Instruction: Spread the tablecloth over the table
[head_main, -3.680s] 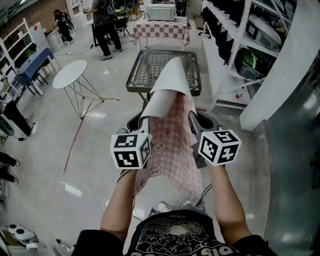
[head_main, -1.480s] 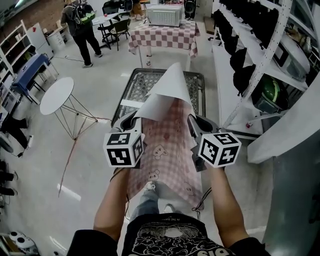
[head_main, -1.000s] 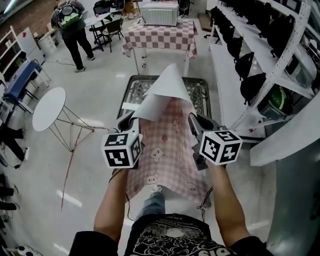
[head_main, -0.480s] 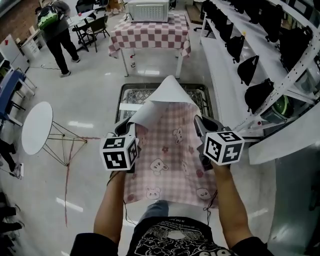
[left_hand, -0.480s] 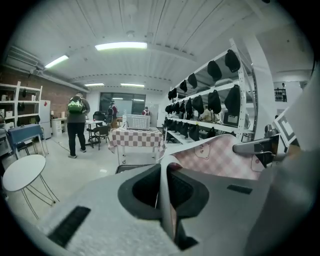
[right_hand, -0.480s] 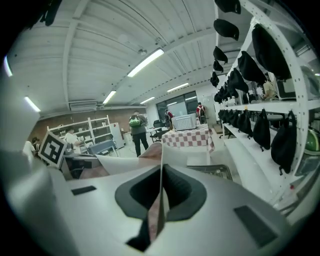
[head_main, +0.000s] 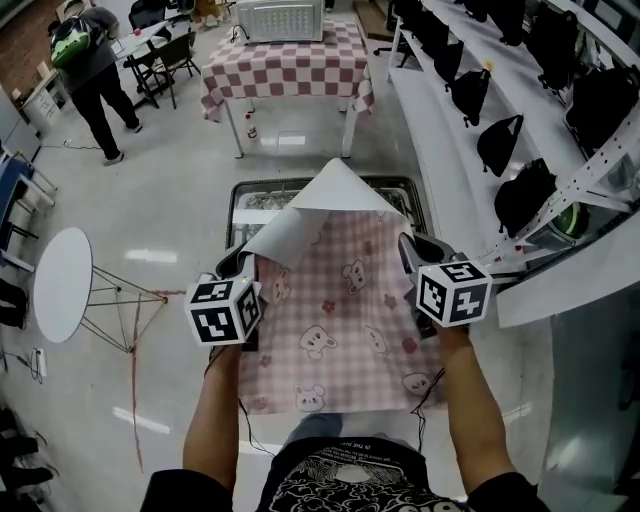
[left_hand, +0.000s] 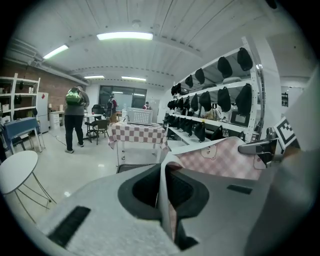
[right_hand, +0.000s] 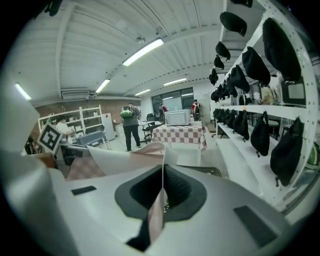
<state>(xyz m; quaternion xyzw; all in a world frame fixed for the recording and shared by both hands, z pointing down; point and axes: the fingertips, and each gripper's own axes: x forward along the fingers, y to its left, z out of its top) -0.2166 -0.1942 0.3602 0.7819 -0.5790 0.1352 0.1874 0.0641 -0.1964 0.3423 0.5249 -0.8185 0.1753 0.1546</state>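
**Cloth held taut over the near end of the tabletop**

I had the left gripper clamped on the left edge of the tablecloth. In the left gripper view its fingers were pressed together, with the thin fabric running upright between them. The right gripper was the same on the right edge, fingers closed tight on a fold of cloth.

The tablecloth was pink check printed with small bears and flowers, and it stretched flat between the two grippers. Its near hem hung loose in front of my body. Its far end curled back toward me in a peak, showing the white underside.

Beneath that peak lay the metal mesh tabletop, with only its far strip and corners uncovered. I could not tell whether the cloth touched the mesh.

Beyond it stood a checked table. A round white table stood well apart to the left.
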